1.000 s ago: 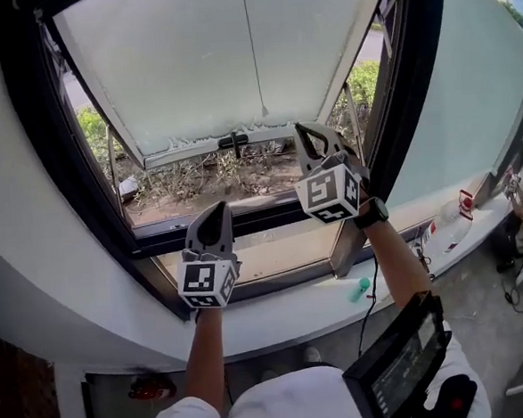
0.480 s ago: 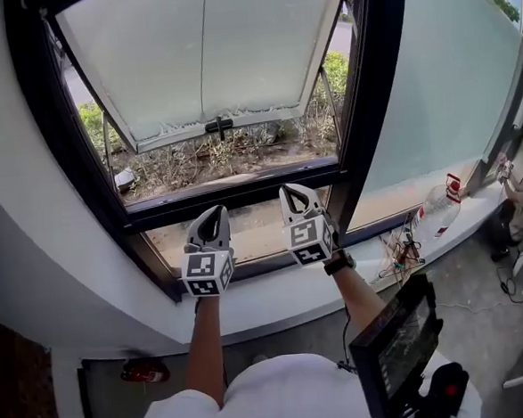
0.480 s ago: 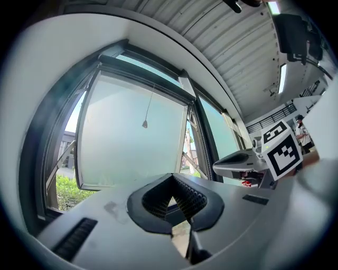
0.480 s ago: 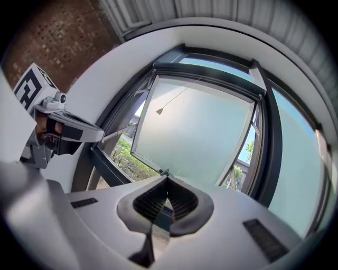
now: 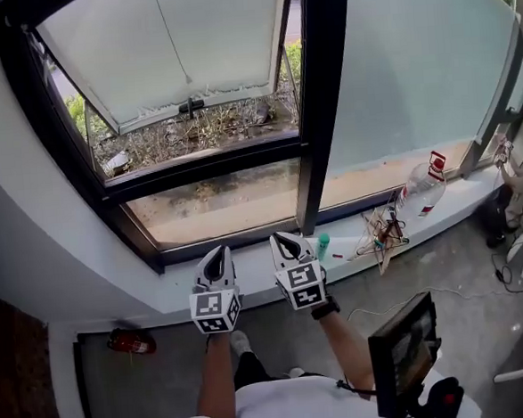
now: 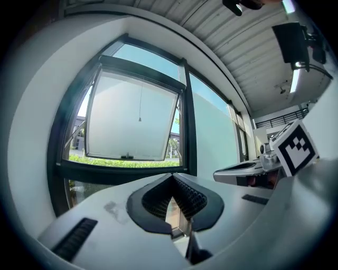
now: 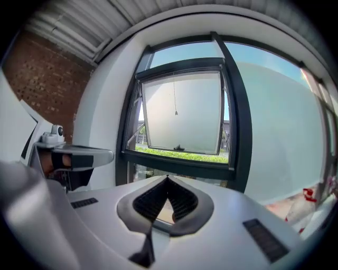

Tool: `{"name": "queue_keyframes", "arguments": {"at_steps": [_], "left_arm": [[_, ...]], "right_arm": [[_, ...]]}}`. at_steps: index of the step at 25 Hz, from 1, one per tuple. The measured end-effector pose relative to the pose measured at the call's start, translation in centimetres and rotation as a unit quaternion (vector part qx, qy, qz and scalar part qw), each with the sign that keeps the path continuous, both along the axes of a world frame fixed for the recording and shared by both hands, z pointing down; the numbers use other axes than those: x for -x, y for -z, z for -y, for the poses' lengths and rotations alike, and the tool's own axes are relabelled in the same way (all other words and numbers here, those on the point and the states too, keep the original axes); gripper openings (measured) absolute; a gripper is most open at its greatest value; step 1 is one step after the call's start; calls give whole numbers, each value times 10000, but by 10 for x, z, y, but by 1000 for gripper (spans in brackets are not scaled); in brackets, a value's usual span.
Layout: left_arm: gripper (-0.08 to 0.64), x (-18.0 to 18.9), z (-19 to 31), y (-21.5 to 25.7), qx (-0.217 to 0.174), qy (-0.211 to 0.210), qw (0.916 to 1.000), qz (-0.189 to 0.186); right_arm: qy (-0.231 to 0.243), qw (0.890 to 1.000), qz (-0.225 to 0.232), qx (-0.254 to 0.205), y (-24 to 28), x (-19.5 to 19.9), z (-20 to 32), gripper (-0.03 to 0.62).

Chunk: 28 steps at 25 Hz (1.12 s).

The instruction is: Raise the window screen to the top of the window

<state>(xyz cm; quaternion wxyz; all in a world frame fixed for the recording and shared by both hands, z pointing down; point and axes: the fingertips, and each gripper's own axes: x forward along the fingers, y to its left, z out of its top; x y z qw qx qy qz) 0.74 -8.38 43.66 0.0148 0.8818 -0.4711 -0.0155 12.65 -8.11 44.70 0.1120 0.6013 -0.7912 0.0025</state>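
Both claws are pressed together with nothing between them: the left gripper (image 5: 216, 251) and the right gripper (image 5: 281, 240) sit side by side just above the white sill (image 5: 161, 302), pointing at the window and touching none of it. Of the window screen we cannot make out any mesh. We see only a thin cord (image 5: 174, 42) hanging from the top of the opening in front of the frosted sash (image 5: 223, 37), which is swung outward at its bottom edge, its dark handle (image 5: 191, 105) at the middle of that edge. Grass and dry stalks (image 5: 220, 122) show below the sash. A dark frame (image 5: 313, 111) divides the opening from 1 long frosted pane (image 5: 412, 68) on the right and 1 low fixed pane (image 5: 216, 202) beneath. On the sill lie a small teal object (image 5: 322, 244), a tangle of wires (image 5: 384, 231) and a clear bottle with a red cap (image 5: 425, 183). The floor (image 5: 481, 278) is grey, and a red object (image 5: 131, 342) lies on it below the sill. A brick wall (image 7: 47, 68) stands left of the window, and a ribbed ceiling (image 6: 243, 52) runs overhead.
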Motion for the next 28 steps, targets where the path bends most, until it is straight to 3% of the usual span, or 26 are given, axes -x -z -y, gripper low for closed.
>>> {"name": "queue_keyframes", "arguments": {"at_steps": [5, 12, 20, 28], "left_arm": [[-2, -24, -56, -18, 204, -46, 9997, 131], [-2, -15, -78, 20, -218, -149, 9996, 31], [-2, 62, -80, 26, -330, 255, 9991, -64], [-2, 96, -68, 17, -246, 309, 9991, -121]], "right_arm": [[-77, 9979, 602, 219, -13, -13, -65, -11], [-55, 9978, 655, 118, -4, 11, -91, -11], [60, 9996, 195, -183, 12, 74, -85, -11], [198, 9993, 227, -202, 16, 107, -72, -11]]}}
